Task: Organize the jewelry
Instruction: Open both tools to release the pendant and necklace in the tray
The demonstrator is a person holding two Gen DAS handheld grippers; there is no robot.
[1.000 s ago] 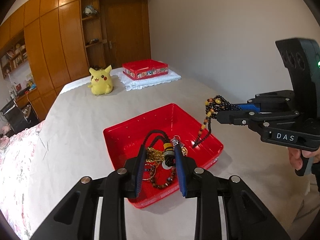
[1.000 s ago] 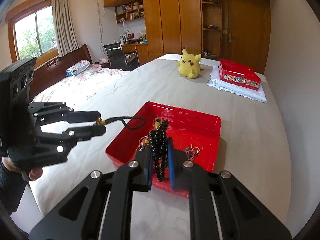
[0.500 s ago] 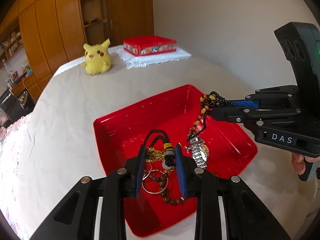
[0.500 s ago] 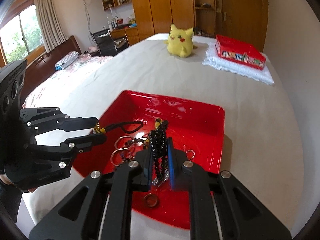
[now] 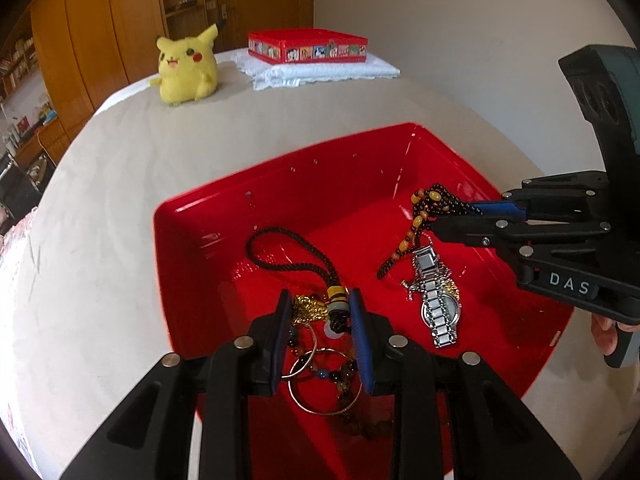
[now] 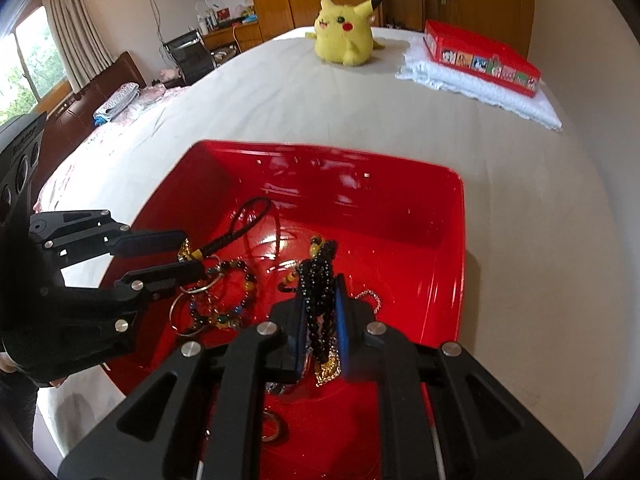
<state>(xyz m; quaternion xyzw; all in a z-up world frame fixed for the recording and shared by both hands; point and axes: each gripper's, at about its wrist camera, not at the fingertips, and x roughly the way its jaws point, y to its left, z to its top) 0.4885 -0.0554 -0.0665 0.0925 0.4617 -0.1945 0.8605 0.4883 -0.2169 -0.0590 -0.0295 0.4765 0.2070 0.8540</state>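
A red plastic tray [image 5: 280, 184] sits on the grey bedspread; it also shows in the right wrist view [image 6: 400, 184]. My left gripper [image 5: 320, 312] is shut on a black cord pendant [image 5: 296, 256] with gold charms, low inside the tray. My right gripper [image 6: 318, 304] is shut on a black bead necklace [image 6: 320, 280] with amber beads [image 5: 416, 220], which hangs down into the tray. A silver watch [image 5: 438, 304], metal rings [image 5: 324, 384] and a bead bracelet [image 6: 236, 288] lie on the tray floor.
A yellow Pikachu plush [image 5: 184, 68] and a red box [image 5: 308, 46] on a white cloth [image 5: 320, 70] stand at the far end of the bed. A wall runs along the right. Wardrobes, a chair [image 6: 192, 52] and another bed lie to the left.
Both grippers have moved down and forward into the tray with their jewellery. The necklace's lower end and the pendant now reach the tray floor area. Both grips stay shut.
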